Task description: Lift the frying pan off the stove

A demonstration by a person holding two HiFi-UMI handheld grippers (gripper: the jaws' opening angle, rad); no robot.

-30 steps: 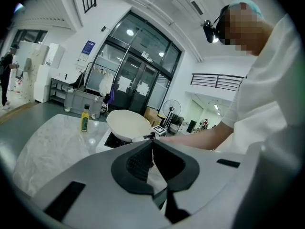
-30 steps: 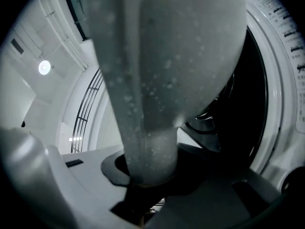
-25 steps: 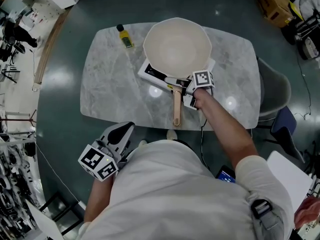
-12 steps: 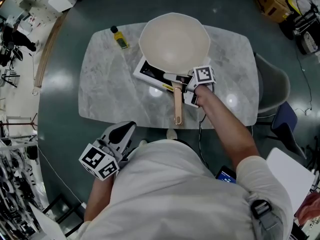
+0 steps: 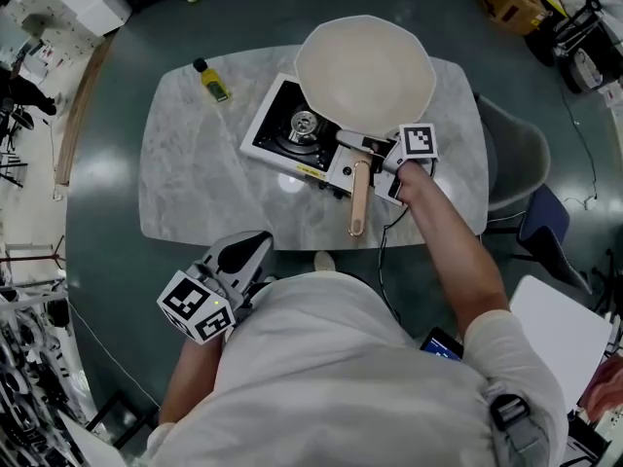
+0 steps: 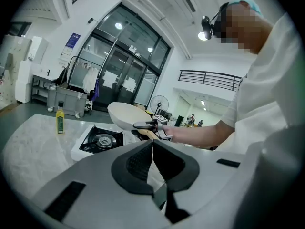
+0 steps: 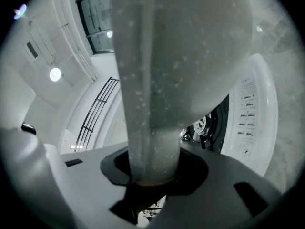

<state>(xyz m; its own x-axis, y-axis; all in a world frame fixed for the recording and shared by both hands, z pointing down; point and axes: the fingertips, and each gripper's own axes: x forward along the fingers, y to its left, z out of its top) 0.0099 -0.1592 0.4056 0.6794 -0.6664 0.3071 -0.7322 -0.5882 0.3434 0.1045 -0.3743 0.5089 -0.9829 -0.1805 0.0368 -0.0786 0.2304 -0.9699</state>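
1. Nearest us, lower left of the head view, the left gripper (image 5: 248, 253) hangs by the person's white shirt (image 5: 341, 377), short of the table edge. In its own view its claw (image 6: 152, 149) is pressed together with nothing in it.
2. Over at centre right, the bare right forearm (image 5: 448, 246) stretches over the grey marble table (image 5: 195, 188).
3. The right gripper (image 5: 373, 154) is pinching the neck of the handle. Its own view shows the speckled grey stem filling the claw (image 7: 153, 173), pads tight on both sides.
4. The wooden handle (image 5: 358, 200) trails back toward the person, pointing at the near table edge.
5. And the cream round frying pan (image 5: 365, 71) is up! It sits in the air at top centre, over the stove's far right corner, and the left gripper view shows its bowl (image 6: 125, 114) riding above the stove top.
6. The white portable gas stove (image 5: 336, 171) sits flat on the marble, its black burner (image 5: 304, 123) fully uncovered.
7. Farthest off, upper left, a small yellow bottle with a black cap (image 5: 211, 81) sits well apart from the stove.
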